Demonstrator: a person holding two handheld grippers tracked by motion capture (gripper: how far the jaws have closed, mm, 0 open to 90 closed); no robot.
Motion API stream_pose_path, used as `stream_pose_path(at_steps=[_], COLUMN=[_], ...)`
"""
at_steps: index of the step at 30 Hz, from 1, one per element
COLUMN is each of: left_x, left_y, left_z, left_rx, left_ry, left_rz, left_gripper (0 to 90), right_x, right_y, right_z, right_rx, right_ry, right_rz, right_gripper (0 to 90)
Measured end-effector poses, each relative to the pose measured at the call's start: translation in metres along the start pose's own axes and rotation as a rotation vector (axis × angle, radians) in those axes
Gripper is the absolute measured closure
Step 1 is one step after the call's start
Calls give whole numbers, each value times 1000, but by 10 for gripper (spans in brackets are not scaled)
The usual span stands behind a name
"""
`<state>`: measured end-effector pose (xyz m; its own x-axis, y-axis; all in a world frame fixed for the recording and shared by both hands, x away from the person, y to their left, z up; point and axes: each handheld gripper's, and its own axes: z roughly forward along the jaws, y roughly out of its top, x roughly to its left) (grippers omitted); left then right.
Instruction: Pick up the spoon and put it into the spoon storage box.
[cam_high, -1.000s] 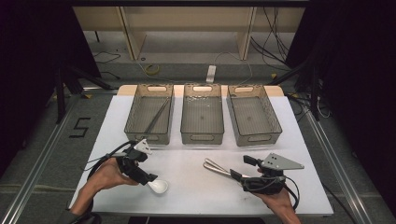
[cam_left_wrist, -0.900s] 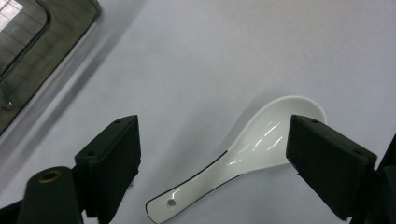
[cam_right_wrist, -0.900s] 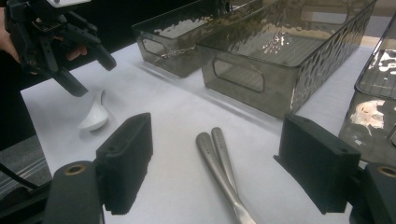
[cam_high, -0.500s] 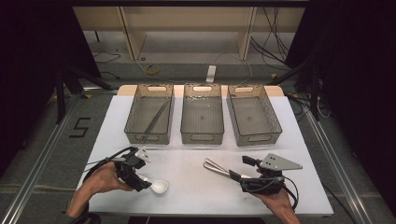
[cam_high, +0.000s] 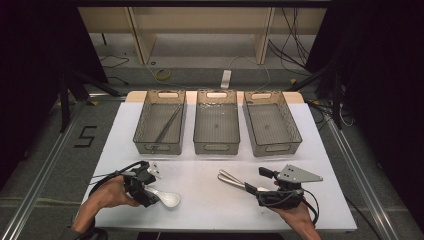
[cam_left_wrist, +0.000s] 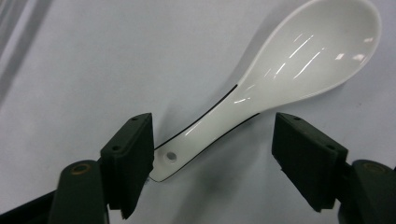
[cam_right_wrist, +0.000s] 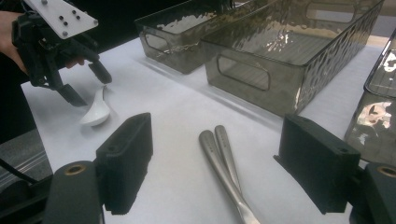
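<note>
Left gripper (cam_left_wrist: 212, 163) astride spoon (cam_left_wrist: 289, 70), bowl pointing away.

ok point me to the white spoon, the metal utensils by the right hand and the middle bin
white spoon (cam_left_wrist: 308, 56), left gripper view, on the inside of its bowl
metal utensils (cam_right_wrist: 219, 158), right gripper view, on the nearer handle
middle bin (cam_high: 216, 148), high view, on its near wall

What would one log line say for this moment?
left gripper: open, astride white spoon handle | right gripper: open over metal utensils
</note>
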<state>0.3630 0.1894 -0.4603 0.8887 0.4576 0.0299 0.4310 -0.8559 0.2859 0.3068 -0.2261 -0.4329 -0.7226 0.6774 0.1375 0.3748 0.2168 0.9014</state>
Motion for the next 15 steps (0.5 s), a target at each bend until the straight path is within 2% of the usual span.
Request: stream_pose_path(at_steps=[2,7,11,15], left_x=[0,0,0,-1], left_y=[0,3,3,4], left_z=[2,6,6,4], left_rx=[2,25,19,25], left_ry=[14,17,-18,-51], left_rz=[-3,31,36,66], left_gripper=[320,393,481,612], right_x=[0,1,1,0], right_y=[0,0,0,0], right_z=[0,0,1,1], right_rx=[0,1,5,5], right_ry=[0,4,4,4], right_rz=[-2,-2,0,1], right_gripper=[268,268,268,268])
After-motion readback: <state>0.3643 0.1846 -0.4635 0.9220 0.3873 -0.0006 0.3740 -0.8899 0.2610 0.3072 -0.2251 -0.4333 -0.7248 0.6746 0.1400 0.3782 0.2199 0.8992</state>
